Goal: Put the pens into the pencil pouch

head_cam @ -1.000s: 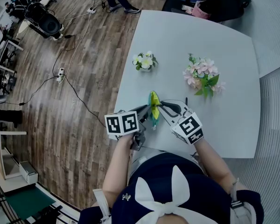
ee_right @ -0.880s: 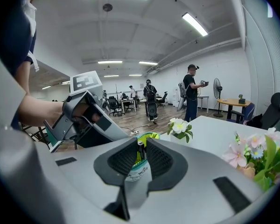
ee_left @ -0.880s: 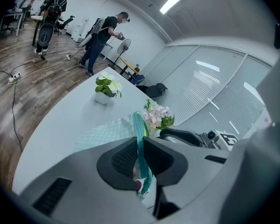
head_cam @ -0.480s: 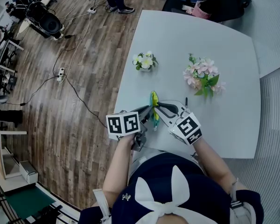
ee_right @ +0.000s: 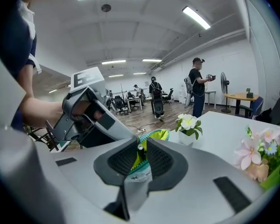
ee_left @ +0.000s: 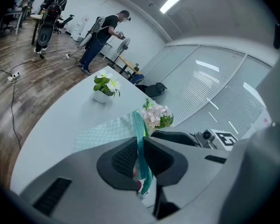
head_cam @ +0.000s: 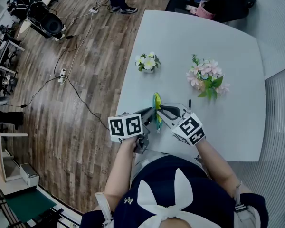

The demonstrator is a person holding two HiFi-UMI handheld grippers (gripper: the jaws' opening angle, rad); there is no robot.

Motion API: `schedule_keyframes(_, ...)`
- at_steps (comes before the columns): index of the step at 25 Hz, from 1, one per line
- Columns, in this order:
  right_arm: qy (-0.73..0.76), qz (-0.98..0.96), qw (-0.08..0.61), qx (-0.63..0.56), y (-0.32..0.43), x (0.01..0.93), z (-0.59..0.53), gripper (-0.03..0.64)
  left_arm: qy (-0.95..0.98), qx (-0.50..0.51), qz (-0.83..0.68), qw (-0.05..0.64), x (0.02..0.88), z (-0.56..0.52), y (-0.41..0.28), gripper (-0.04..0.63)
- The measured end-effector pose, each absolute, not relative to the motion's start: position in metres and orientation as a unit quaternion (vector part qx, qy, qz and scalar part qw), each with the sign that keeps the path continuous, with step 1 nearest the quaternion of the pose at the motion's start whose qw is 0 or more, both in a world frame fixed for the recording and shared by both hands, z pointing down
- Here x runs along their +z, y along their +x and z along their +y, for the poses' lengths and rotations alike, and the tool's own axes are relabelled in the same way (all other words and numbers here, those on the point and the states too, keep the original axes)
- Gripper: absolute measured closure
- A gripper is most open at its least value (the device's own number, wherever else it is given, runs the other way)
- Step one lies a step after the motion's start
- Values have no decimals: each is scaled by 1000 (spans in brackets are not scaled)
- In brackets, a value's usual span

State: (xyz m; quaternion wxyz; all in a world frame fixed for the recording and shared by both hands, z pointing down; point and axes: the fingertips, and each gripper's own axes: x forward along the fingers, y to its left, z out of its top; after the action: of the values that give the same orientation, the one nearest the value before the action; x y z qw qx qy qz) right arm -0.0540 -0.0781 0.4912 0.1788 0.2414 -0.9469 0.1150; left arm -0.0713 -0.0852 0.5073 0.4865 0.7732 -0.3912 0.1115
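Near edge of tabletop [head_cam: 204, 37], left of middle: both grippers meet on pencil pouch [head_cam: 156, 101].

Left gripper [head_cam: 151, 110] narrow, pads clamped on pouch's teal mesh side, pouch standing on edge between them.

Right gripper [head_cam: 162, 108] also narrow, pinching pouch rim from opposite side, yellow lining showing, small dark piece between pads, cannot tell what.

Slim dark pen [head_cam: 189, 103] on tabletop just beside right gripper, apart from pouch.

Further in: white flower pot [head_cam: 147, 62] near left edge, pink bouquet [head_cam: 206, 77] toward right.

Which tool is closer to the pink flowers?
Right. The right tool sits just below-left of the pink flowers; the left tool is farther left, beyond the pouch.
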Motion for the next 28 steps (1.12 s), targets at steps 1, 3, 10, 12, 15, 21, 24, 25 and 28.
schedule_keyframes(1, 240, -947, 180, 118, -54, 492, -78, 549, 773, 112, -392, 486, 508, -86, -71, 541)
schedule_keyframes(3, 238, -946, 182, 123, -54, 494, -78, 548, 773, 113, -392, 486, 508, -86, -72, 541)
schedule_keyframes(10, 244, -945, 178, 129, -48, 495, -78, 541, 771, 113, -395, 486, 509, -86, -73, 541)
schedule_keyframes(12, 249, -944, 173, 128, -45, 492, -79, 540, 771, 114, -396, 486, 509, -86, -74, 541)
schedule_keyframes(15, 255, -944, 168, 126, -41, 486, -80, 540, 770, 114, -397, 486, 509, -85, -76, 541)
schedule_keyframes(21, 275, -939, 162, 127, -23, 482, -83, 537, 770, 113, -397, 486, 510, -85, -75, 541)
schedule_keyframes(24, 290, -934, 162, 134, -8, 484, -86, 534, 770, 114, -398, 486, 510, -85, -74, 541)
schedule_keyframes(25, 294, -932, 160, 138, -4, 485, -87, 529, 770, 114, -397, 486, 510, -85, -74, 541)
schedule_keyframes(28, 309, -926, 156, 151, 11, 486, -88, 503, 770, 114, -397, 486, 509, -85, -75, 541)
